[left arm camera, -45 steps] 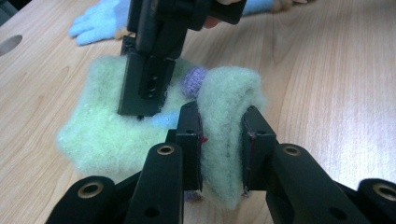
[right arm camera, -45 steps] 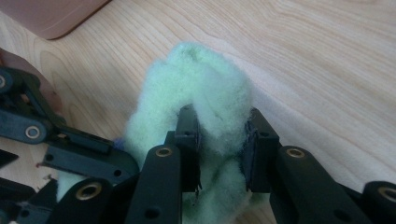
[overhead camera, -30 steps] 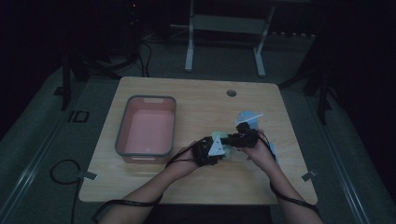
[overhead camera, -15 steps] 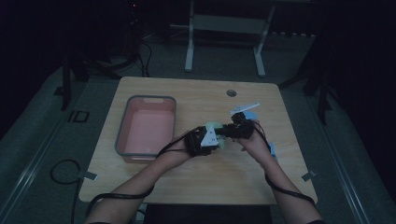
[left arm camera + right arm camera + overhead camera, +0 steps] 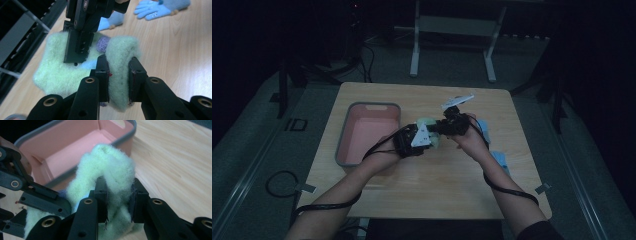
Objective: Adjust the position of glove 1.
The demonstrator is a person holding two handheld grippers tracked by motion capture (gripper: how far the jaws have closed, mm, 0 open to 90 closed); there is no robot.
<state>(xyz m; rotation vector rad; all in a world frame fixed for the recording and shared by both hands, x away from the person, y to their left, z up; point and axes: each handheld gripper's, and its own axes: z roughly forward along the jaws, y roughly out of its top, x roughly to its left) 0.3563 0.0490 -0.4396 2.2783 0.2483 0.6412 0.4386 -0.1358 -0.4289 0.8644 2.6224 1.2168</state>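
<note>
A fluffy pale green glove [image 5: 62, 72] with a small purple knob hangs between both grippers above the table. My left gripper [image 5: 118, 80] is shut on one fold of it. My right gripper [image 5: 119, 200] is shut on another fold of the green glove [image 5: 110, 165], and its jaws face my left gripper from the far side. In the high view the two grippers meet over the table's middle, left gripper [image 5: 424, 137] and right gripper [image 5: 446, 126], with the green glove [image 5: 428, 122] between them, just right of the pink bin [image 5: 367, 135].
The pink bin with a grey rim [image 5: 75, 147] stands open and empty at the left of the wooden table [image 5: 437, 185]. Light blue gloves [image 5: 160, 8] lie on the table at the right side [image 5: 499, 159]. A white strip [image 5: 457, 101] lies behind the hands.
Both hands have risen and moved away from the person toward the table's middle, carrying the green glove with them. Both grips are unchanged.
</note>
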